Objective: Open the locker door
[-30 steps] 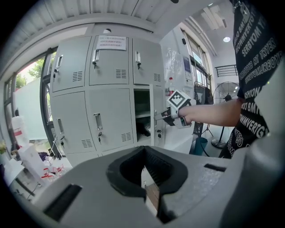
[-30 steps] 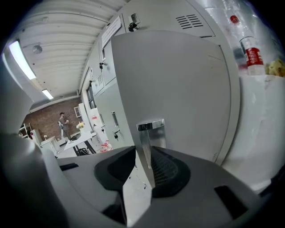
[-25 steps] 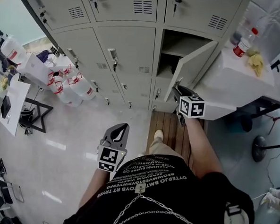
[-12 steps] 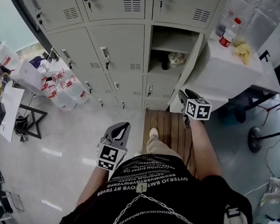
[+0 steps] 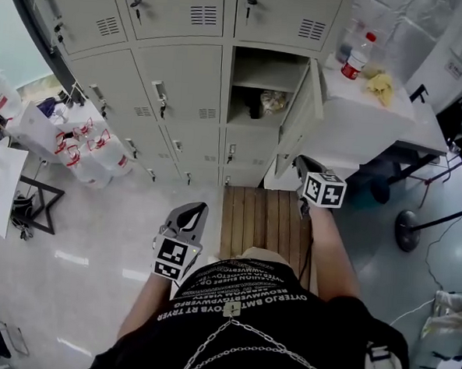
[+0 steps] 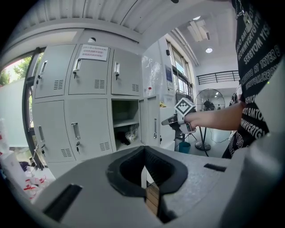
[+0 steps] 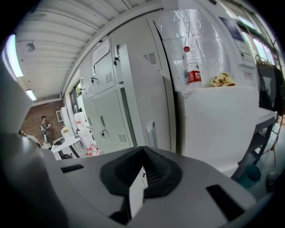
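We can't make out the stuff on the shelf [image 5: 263, 102] inside the open compartment: one dark lump and one crinkly one, both too small to read. Our own torso hides the near floor. The locker door [image 5: 301, 118] is in the middle row, rightmost column. It's plain grey-beige metal, swung wide open to the right beside the white table [image 5: 360, 117]. Our right gripper [image 5: 301, 164] hangs just near the door's lower edge, and we can't tell if it touches. Its claw is pressed together on nothing. Our left gripper [image 5: 196, 210] is low on the left, also pressed together and empty.
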